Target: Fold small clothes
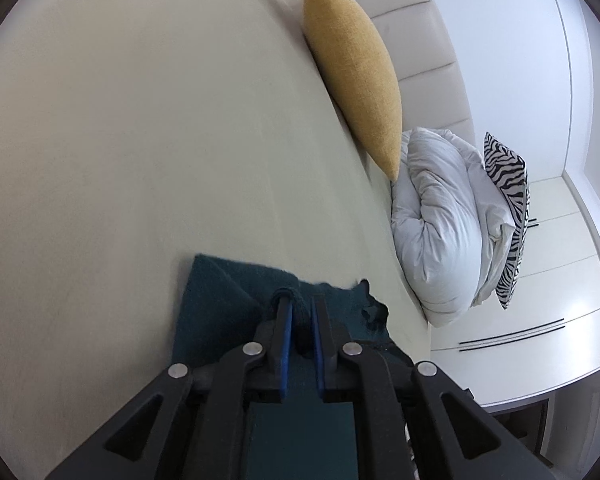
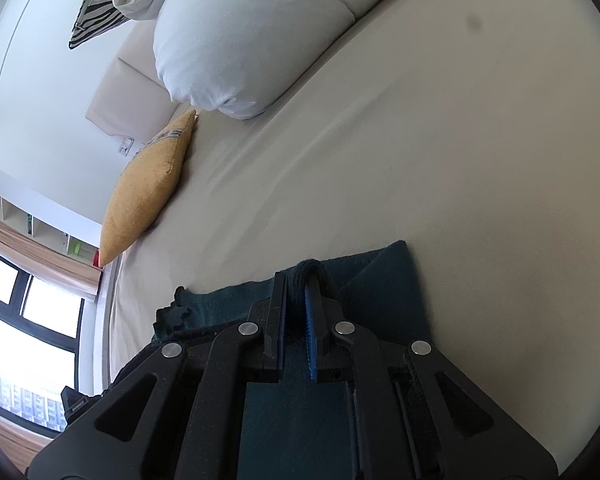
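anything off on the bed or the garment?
Little odd. The dark teal garment lies on the bed sheet, with a bunched fold between each gripper's fingers. Its edge by the white duvet looks ragged.

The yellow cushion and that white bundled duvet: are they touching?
Touching. In the left wrist view, the lower tip of the yellow cushion presses against the top of the white duvet, with no gap showing between them.
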Demonstrator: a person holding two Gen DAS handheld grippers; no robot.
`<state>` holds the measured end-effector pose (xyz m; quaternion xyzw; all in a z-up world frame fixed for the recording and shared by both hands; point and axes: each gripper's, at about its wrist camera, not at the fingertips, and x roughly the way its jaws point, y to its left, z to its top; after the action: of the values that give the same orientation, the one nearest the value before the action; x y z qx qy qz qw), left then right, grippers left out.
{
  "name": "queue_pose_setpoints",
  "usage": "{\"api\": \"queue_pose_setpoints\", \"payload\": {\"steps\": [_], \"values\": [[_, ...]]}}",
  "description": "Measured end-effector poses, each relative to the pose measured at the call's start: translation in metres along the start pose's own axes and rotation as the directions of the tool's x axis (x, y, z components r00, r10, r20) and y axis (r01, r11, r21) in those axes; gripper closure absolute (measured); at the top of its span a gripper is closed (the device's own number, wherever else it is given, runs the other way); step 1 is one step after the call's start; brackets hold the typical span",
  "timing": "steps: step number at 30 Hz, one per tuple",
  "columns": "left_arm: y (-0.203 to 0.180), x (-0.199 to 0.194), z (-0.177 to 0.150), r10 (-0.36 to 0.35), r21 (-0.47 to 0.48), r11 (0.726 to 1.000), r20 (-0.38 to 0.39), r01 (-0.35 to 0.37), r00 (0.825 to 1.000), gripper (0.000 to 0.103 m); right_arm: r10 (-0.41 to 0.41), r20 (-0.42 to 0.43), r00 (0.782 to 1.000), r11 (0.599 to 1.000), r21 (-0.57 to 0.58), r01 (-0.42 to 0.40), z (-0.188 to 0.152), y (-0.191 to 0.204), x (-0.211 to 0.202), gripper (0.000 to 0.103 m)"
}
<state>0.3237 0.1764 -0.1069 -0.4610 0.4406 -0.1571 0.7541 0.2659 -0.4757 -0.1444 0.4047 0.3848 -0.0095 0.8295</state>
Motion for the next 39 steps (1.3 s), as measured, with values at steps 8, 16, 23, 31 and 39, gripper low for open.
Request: {"api": "queue_pose_setpoints", "payload": {"steps": [8, 16, 23, 31, 39], "values": [[-0.006, -0.016, 0.003, -0.015, 0.018, 1.0, 0.057, 0.014, 0.998, 0.051, -0.047, 0.104, 0.994, 0.999, 0.032, 0.043, 0.008, -0.011, -0.01, 0.038], [-0.013, -0.045, -0.039, 0.024, 0.122, 0.992, 0.053, -0.03, 0.998, 0.048, -0.053, 0.09, 0.995, 0.996, -0.07, 0.06, -0.019, 0.001, -0.038, 0.038], [-0.041, -0.044, -0.092, 0.168, 0.366, 0.913, 0.068, -0.181, 0.983, 0.048, 0.008, -0.034, 0.999, 0.961, -0.277, -0.017, -0.077, 0.042, -0.04, 0.038], [-0.018, -0.041, -0.107, 0.243, 0.391, 0.882, 0.1, -0.262, 0.965, 0.068, 0.05, -0.157, 0.986, 0.934, -0.343, -0.102, -0.122, 0.062, -0.017, 0.038], [-0.006, -0.054, -0.118, 0.27, 0.399, 0.871, 0.101, -0.288, 0.957, 0.095, 0.066, -0.107, 0.992, 0.97, -0.226, -0.089, -0.111, 0.02, -0.028, 0.042]]}}
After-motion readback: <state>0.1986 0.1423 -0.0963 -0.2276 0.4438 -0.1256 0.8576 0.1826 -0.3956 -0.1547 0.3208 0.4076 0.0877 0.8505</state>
